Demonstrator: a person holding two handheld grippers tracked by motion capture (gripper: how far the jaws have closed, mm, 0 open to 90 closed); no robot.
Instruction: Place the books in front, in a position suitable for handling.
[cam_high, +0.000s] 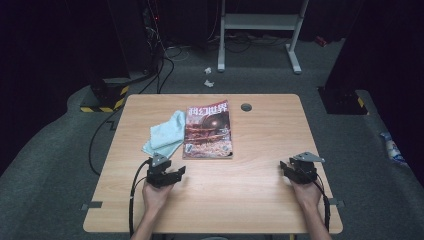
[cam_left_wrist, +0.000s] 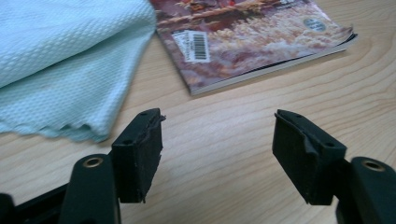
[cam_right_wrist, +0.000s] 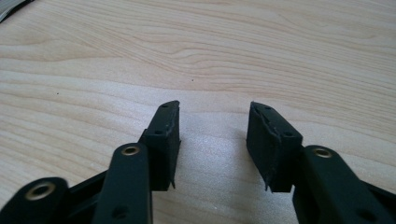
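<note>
1. The light wooden rectangular table (cam_high: 260, 200) is carrying everything. Its surface is lying flat and bare under both grippers.

2. The glossy magazine with a red and brown printed cover (cam_high: 208, 131) is lying flat near the table's middle, left of centre, with a barcode label at the near-left corner in the left gripper view (cam_left_wrist: 252, 42). It is likely handling as light, thin and floppy, with a slick cover. The near edge is overhanging nothing, so a jaw is needing to slide under a corner before pinching the page stack.

3. The pale blue-green woven cloth (cam_high: 166, 134) is lying crumpled just left of the magazine, and its right edge is touching or overlapping the magazine's left edge. In the left gripper view (cam_left_wrist: 60, 65) it is looking soft, limp and light. Any raised fold or the wavy near hem is offering a good pinch point.

4. The left gripper (cam_left_wrist: 217, 149) is resting released, jaws spread wide, just short of the cloth hem and the magazine's corner, holding nothing.

5. The right gripper (cam_right_wrist: 214, 140) is resting released over bare wood, well apart from both things, holding nothing.

6. Hidden or unclear: how far the cloth is lying under or over the magazine is hard to tell; the magazine's far edge is cut off in the left gripper view; the small grey round disc (cam_high: 246, 107) beyond the magazine is possibly a cable port.
</note>
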